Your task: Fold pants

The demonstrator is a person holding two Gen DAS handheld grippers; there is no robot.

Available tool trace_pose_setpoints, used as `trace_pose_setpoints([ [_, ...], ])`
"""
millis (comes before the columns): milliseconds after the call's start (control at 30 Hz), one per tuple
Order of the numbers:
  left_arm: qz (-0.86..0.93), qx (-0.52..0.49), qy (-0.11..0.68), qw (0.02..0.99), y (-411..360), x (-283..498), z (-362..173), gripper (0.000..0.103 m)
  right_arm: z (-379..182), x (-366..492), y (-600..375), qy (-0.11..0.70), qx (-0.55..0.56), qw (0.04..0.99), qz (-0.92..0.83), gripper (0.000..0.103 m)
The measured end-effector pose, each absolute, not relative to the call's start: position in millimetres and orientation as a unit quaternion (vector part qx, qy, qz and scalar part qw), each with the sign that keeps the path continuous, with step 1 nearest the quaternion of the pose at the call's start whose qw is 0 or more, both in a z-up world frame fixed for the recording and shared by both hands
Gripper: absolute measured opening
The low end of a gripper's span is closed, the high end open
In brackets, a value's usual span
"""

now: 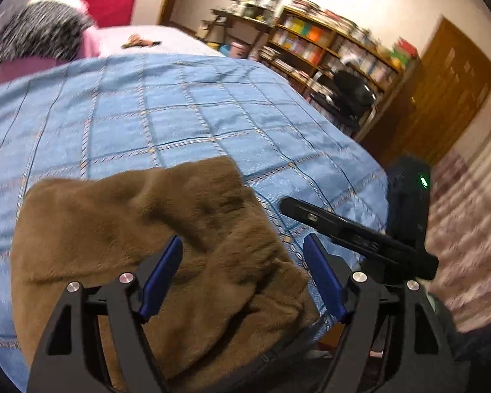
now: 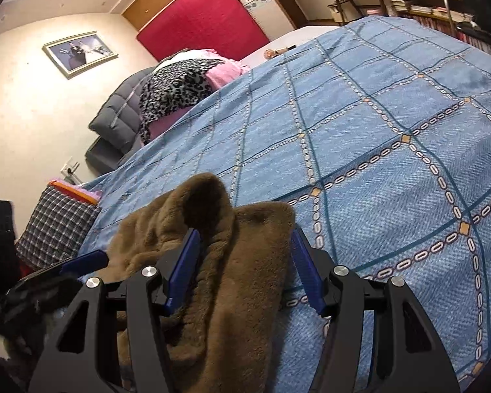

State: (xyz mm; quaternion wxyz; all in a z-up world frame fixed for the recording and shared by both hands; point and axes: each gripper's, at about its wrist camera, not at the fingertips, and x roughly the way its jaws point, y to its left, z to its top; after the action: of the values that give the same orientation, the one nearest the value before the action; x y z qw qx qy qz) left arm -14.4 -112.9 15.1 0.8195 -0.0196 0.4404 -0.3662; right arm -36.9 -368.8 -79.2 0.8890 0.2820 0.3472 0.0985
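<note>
Pants [image 1: 167,235] lie on bedspread [image 1: 186,114] at near bed edge, between left gripper [image 1: 242,258] fingers. Right gripper [image 2: 245,249] straddles them too. Pillows [image 2: 176,88] at far end; bookshelf [image 1: 327,42] beyond bed.

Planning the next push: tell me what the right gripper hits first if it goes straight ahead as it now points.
The right gripper is open, with the brown fleece pants bunched between its fingers, so it would likely meet the pants first, then the blue bedspread beyond. Depth is unclear.

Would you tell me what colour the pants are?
The pants are plain brown, fuzzy; the right wrist view shows it best.
</note>
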Motion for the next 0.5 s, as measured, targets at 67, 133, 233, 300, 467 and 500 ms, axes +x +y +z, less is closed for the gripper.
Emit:
trace_pose_setpoints([
  [67,-0.344,-0.028,0.441,0.829,-98,-8,14,0.076,-75,-40,-363,0.348,0.281,0.887,0.118,0.059],
  [133,-0.328,-0.032,0.442,0.835,-87,-3,14,0.076,-72,-42,-357,0.350,0.286,0.880,0.146,0.059],
  [233,-0.314,-0.038,0.441,0.840,-76,0,14,0.076,-67,-44,-346,0.350,0.298,0.868,0.190,0.060],
  [300,-0.311,-0.039,0.440,0.841,-73,-1,13,0.076,-64,-43,-338,0.349,0.301,0.863,0.205,0.060],
  [467,-0.315,-0.038,0.443,0.839,-74,-4,8,0.076,-66,-36,-316,0.365,0.267,0.862,0.229,0.056],
  [500,-0.315,-0.038,0.444,0.838,-73,-3,7,0.076,-68,-34,-313,0.371,0.262,0.861,0.231,0.052],
])
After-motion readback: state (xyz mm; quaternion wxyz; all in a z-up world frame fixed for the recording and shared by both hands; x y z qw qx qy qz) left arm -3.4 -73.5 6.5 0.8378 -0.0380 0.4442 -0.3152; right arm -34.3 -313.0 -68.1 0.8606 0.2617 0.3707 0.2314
